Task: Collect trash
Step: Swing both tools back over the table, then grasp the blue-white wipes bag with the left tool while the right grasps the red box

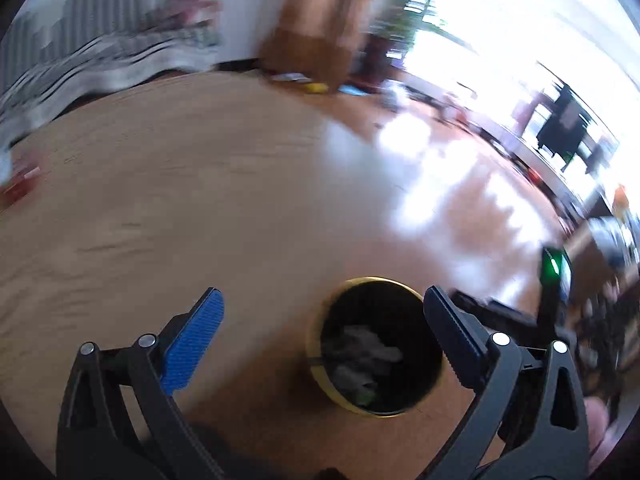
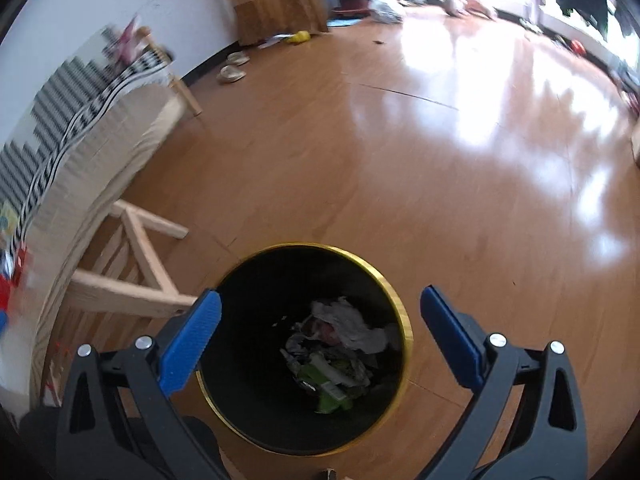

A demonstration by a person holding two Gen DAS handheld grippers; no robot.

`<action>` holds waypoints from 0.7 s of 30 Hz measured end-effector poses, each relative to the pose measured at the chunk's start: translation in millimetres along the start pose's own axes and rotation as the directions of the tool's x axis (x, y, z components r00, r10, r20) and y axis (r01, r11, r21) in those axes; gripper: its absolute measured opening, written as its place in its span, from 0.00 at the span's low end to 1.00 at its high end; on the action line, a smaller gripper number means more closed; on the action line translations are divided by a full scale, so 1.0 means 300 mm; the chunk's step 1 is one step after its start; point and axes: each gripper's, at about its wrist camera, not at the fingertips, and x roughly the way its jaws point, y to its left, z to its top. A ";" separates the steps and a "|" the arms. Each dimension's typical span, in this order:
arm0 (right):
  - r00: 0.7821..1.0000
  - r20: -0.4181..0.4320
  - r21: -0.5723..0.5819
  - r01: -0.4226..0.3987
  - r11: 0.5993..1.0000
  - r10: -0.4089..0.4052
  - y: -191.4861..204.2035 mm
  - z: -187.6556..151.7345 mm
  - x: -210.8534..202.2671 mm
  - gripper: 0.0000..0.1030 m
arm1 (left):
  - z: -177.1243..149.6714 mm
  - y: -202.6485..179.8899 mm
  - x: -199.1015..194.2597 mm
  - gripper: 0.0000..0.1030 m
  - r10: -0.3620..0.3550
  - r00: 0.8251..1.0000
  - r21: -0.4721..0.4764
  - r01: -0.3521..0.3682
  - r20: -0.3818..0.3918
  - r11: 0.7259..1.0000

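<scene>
We hold the right gripper (image 2: 320, 320) above the bin (image 2: 396, 304), jaws spread and empty; the left gripper (image 1: 320, 326) is likewise open. Crumpled trash (image 2: 340, 344) lies at the bin's bottom. For further pieces, we release only once centred over the rim.

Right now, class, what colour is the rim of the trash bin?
Gold, around the black trash bin; it shows best in the right wrist view.

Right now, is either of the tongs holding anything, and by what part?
Nothing is held. The left tongs and right tongs both stand open and empty above the trash bin, with crumpled trash lying inside it.
</scene>
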 end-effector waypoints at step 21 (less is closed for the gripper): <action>0.921 -0.125 -0.637 -0.360 0.682 0.369 1.556 -0.003 0.043 0.94 | 0.074 1.074 -0.264 0.94 0.465 0.879 -0.348 -0.471 -0.105 0.811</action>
